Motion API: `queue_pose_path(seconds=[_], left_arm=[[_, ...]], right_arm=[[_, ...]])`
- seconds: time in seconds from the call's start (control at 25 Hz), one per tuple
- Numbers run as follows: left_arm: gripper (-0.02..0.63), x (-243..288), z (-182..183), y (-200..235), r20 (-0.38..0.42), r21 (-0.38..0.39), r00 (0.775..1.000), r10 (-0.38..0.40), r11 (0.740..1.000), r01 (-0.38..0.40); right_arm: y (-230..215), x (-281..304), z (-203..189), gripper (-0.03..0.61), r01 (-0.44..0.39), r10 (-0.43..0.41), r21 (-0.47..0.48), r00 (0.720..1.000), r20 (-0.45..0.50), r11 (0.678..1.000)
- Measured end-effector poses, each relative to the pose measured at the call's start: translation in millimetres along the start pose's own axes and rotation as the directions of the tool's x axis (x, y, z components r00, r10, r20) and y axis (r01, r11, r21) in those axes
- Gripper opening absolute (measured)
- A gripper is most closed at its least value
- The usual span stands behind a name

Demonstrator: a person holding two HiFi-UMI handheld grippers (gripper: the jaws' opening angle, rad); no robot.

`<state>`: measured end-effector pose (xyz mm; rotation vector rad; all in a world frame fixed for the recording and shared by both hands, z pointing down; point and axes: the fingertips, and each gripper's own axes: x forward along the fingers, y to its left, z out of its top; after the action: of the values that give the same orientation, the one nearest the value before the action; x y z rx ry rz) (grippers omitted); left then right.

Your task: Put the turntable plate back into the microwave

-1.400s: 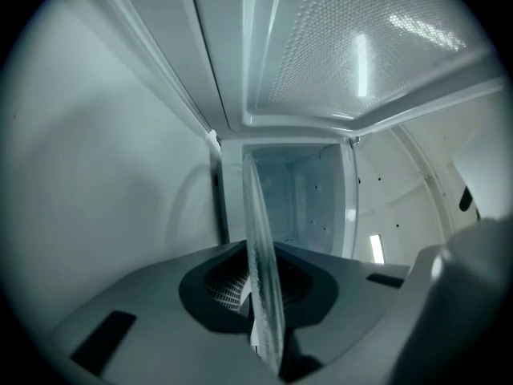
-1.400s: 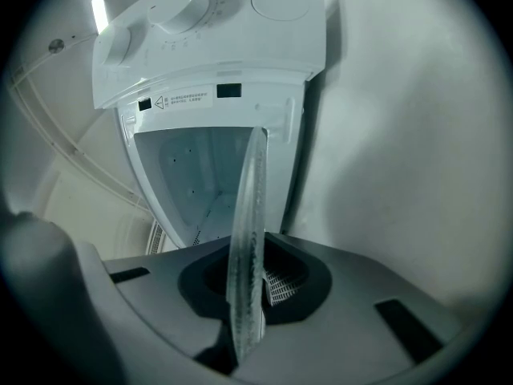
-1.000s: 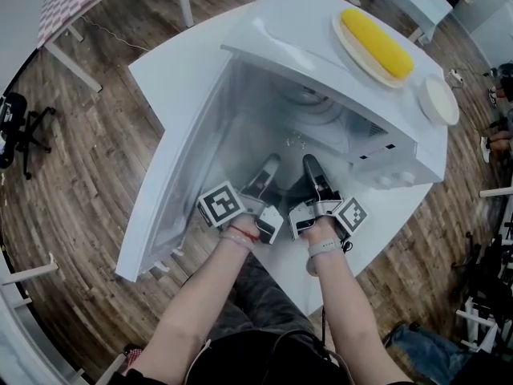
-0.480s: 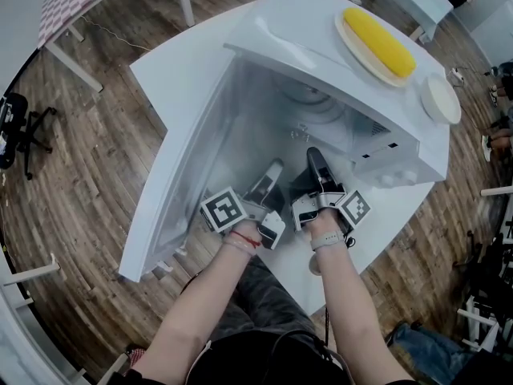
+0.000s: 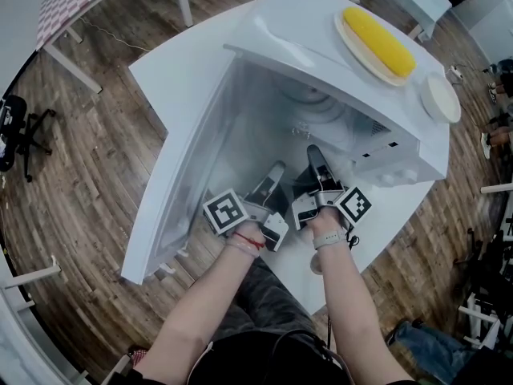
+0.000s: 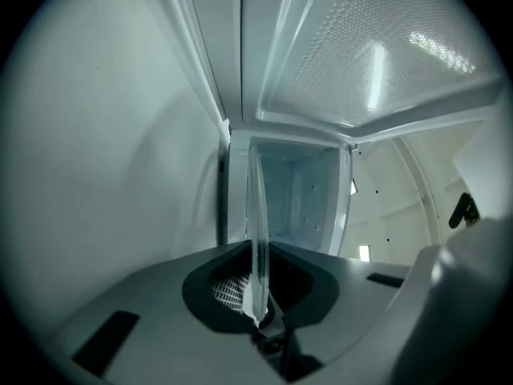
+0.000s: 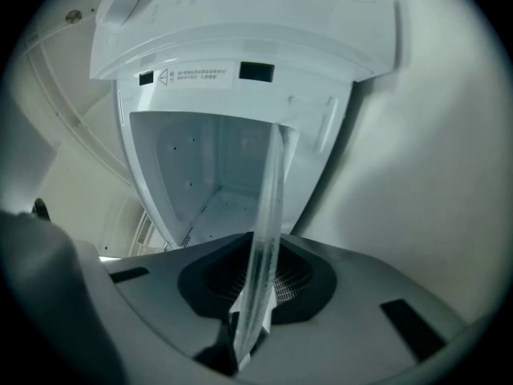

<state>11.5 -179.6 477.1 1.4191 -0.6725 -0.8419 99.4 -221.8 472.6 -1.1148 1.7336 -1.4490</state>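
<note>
The clear glass turntable plate (image 5: 301, 130) hangs in front of the open white microwave (image 5: 321, 50), hard to make out in the head view. My left gripper (image 5: 276, 169) is shut on its near left rim and my right gripper (image 5: 314, 154) on its near right rim. In the left gripper view the plate (image 6: 257, 231) stands edge-on between the jaws of the left gripper (image 6: 258, 299), with the microwave cavity (image 6: 298, 191) behind. In the right gripper view the plate (image 7: 269, 215) runs up from the right gripper (image 7: 255, 303) toward the cavity (image 7: 200, 175).
The microwave door (image 5: 180, 167) stands wide open at the left. On top of the microwave lie a corn cob on a plate (image 5: 377, 40) and a small white dish (image 5: 440, 99). The microwave sits on a white table (image 5: 172, 74) over wooden floor.
Both grippers and the plate have shifted only slightly; the plate's far edge sits a little farther toward the cavity. Both grips are unchanged.
</note>
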Motion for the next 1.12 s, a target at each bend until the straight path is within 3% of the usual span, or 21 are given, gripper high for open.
queue_pose_path(seconds=[0.24,0.36,0.56,0.72,1.12], left_arm=[[0.041,2.0,6.3,-2.7,0.004,-0.001,1.000,0.001,1.000,-0.001],[0.041,2.9,5.0,-9.6,0.025,-0.051,0.999,-0.036,0.998,0.037],[0.043,2.2,5.3,-6.1,0.024,-0.035,0.999,-0.031,0.999,0.032],[0.043,3.2,4.0,-10.7,0.032,-0.034,0.998,-0.047,0.998,0.048],[0.049,3.1,4.0,-14.8,0.064,-0.035,0.996,-0.060,0.997,0.062]], right_arm=[[6.4,-7.1,-13.8,0.084,0.016,-0.023,-0.089,0.997,-0.080,0.996],[6.7,-15.6,-22.6,0.086,0.021,-0.031,-0.099,0.994,-0.104,0.995],[8.6,-30.0,-38.9,0.086,0.007,-0.018,-0.081,0.990,-0.137,0.997],[8.0,-33.9,-42.1,0.084,-0.012,0.006,-0.053,0.994,-0.113,0.999],[16.7,-33.6,-37.4,0.087,-0.087,0.076,-0.091,0.990,-0.116,0.992]])
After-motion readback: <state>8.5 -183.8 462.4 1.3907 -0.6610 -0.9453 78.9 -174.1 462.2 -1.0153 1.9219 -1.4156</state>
